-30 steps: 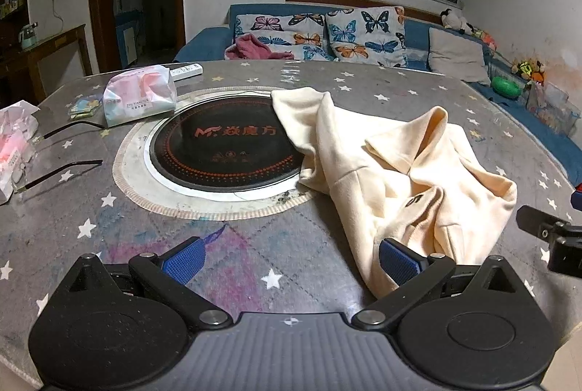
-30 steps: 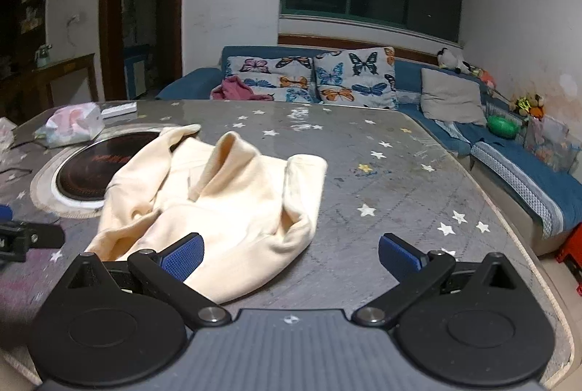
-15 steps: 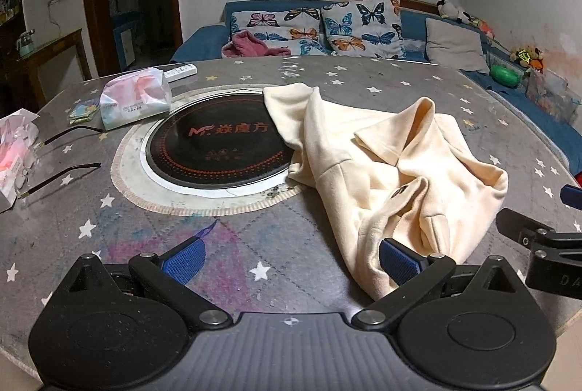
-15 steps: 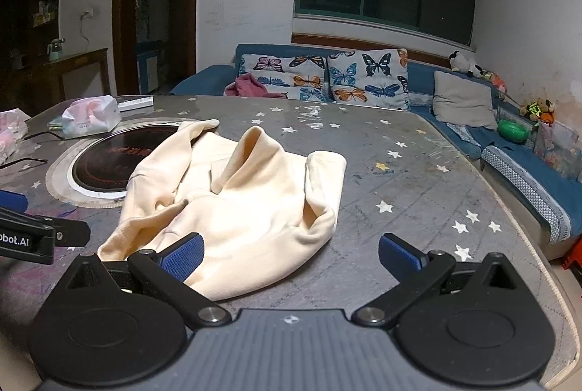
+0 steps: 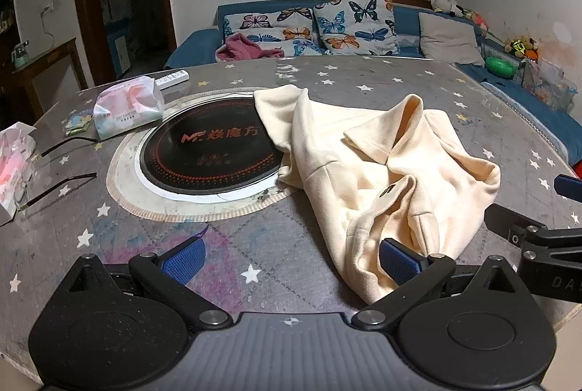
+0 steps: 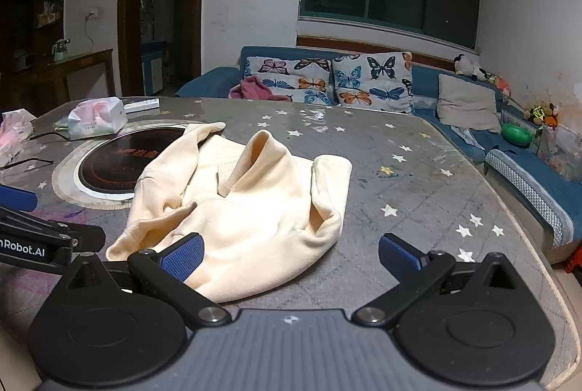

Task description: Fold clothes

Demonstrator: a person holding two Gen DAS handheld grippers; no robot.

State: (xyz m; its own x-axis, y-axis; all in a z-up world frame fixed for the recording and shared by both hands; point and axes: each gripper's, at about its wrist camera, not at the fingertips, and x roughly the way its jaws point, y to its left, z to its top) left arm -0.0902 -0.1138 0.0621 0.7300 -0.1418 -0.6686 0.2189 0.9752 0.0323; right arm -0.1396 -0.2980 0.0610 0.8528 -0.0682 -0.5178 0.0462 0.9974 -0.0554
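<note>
I'm holding both tongs wide apart over the near edge of the bench (image 5: 363,74), gripping nothing. The left tongs (image 5: 291,262) are hovering with their right pad (image 5: 398,262) just at the near hem of the cream garment (image 5: 367,169). The right tongs (image 6: 291,254) are showing their left pad (image 6: 182,254) over that hem. The garment is lying crumpled on the bench, one sleeve draping onto the round cooktop (image 5: 207,149).

One cream garment (image 5: 378,169), two tissue packs (image 5: 127,107), one remote (image 5: 172,78), three sofa cushions (image 5: 354,25).
</note>
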